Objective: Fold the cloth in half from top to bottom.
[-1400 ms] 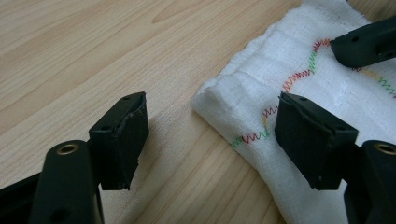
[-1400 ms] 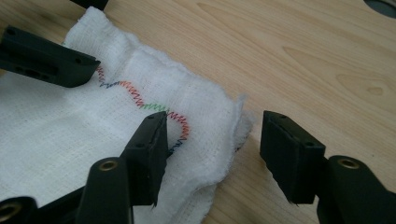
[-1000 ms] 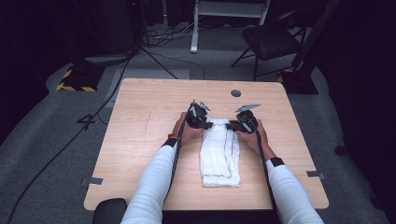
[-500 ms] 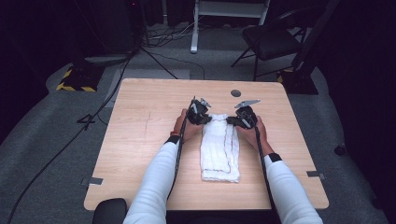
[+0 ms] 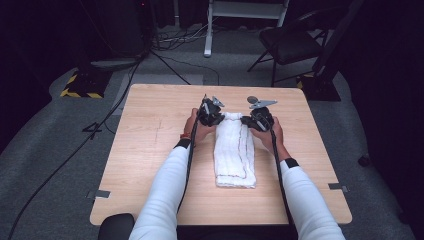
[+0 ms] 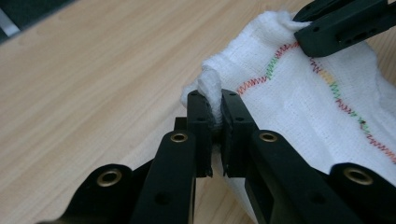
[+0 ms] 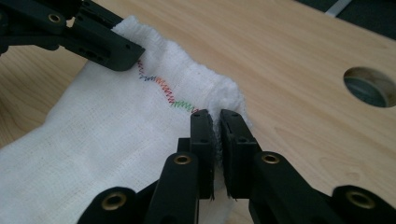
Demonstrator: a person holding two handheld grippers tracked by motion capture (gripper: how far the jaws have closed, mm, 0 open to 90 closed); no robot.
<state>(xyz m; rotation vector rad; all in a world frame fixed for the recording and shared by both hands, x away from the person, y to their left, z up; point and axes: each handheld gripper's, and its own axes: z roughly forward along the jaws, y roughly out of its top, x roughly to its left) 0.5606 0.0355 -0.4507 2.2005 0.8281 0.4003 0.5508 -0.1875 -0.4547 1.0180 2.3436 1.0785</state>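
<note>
Folded white cloth lay lengthwise on the middle of a pale wooden table, its near end close to the person's edge and its far end between the two grippers. The left gripper pinched the far left corner of the cloth, and the right gripper pinched the far right corner. In the left gripper view, its black jaws had just closed until nearly touching, with a bunched tuft of cloth pressed between them. In the right gripper view, its jaws had likewise just closed on the cloth's fuzzy edge. Both forearms, in white sleeves, reached forward from the near edge. The cloth was a soft, open gauze weave with a multicoloured zigzag stitch line. A round hole pierced the tabletop beyond the right gripper.
</note>
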